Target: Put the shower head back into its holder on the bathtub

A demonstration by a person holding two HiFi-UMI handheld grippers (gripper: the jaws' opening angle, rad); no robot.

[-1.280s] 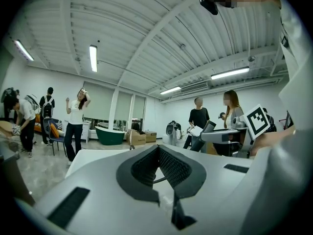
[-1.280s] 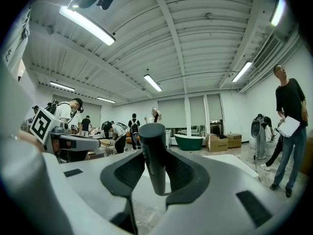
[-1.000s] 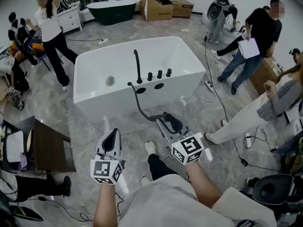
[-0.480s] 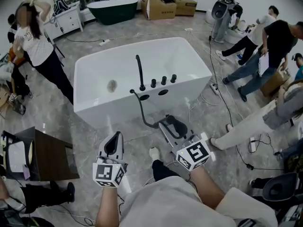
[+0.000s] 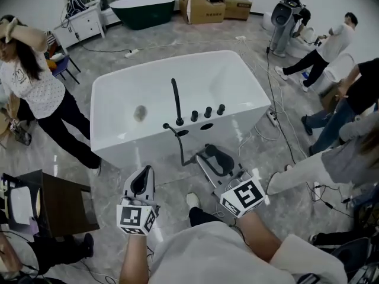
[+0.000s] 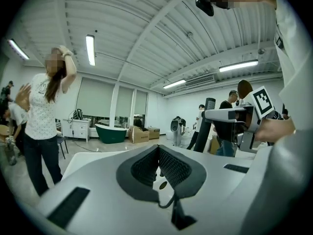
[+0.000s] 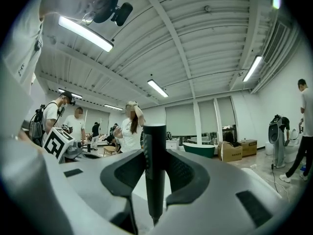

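Right hand-held gripper [image 7: 155, 173] clamps black shower head [image 7: 154, 136]; left hand-held gripper [image 6: 158, 164] closed, empty. Risk: hose [image 5: 180, 148] at frame centre drags wand askew before the bathtub [image 5: 249, 87] holder.

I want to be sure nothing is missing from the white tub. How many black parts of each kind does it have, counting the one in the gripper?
tall spout: 1
knobs: 3
dark ovals on the rim: 2
hose: 1
shower head, clamped in the right gripper: 1
Total: 8
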